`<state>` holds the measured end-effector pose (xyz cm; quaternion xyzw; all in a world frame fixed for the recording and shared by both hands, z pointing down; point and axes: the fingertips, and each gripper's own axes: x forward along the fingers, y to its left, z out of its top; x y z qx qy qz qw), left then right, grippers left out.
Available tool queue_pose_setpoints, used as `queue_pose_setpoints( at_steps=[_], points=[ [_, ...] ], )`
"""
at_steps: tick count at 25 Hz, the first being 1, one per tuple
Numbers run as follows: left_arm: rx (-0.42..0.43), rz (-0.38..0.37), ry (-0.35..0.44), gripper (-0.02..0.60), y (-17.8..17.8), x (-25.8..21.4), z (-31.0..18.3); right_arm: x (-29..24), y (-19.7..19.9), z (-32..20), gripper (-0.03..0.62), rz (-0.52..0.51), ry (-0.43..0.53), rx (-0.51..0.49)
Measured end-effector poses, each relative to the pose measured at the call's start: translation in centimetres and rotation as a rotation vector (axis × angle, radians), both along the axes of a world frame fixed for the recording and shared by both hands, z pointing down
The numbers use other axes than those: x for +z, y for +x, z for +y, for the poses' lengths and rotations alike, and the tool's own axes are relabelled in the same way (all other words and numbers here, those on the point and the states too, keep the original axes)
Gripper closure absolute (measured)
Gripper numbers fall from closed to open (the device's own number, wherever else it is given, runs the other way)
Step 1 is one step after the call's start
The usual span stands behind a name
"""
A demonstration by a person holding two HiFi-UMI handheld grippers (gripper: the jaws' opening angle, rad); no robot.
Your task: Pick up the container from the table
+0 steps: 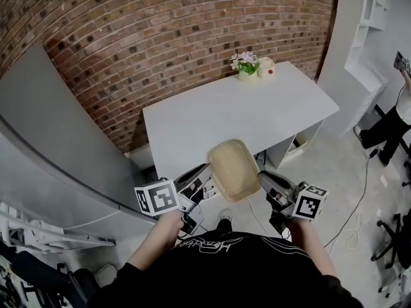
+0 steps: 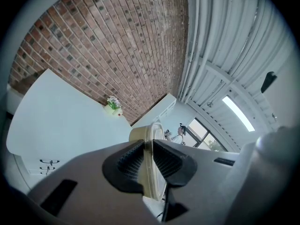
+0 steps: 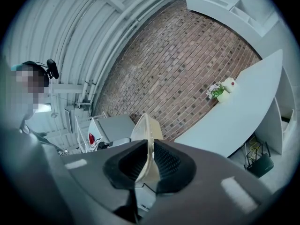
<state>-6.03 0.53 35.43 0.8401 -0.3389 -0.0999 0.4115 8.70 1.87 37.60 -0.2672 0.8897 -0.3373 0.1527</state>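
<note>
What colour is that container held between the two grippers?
Pale, translucent beige; the container shows best in the head view.

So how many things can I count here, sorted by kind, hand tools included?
Container: 1, held up between both tools
Grippers: 2, the left gripper and the right gripper, jaws shut on the container's opposite edges
Potted flowers: 1
Small cream object with a red spot: 1
Total: 5

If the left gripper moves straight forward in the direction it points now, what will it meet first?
The container, since the left gripper is already shut on its rim. Beyond it, probably the right gripper, though depth is unclear.
</note>
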Motion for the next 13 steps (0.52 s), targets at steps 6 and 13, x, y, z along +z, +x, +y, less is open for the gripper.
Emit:
queue_pose_setpoints(
  at_steps=[6, 13],
  points=[
    [0.001, -0.004, 0.003, 0.514, 0.6, -0.1, 0.7, 0.0, 0.6, 0.7, 0.547, -0.003, 0.005, 0.000],
    [0.004, -0.009, 0.002, 0.514, 1.2, 0.1, 1.8, 0.1, 1.3, 1.6, 0.547, -0.010, 0.006, -0.001]
  ],
)
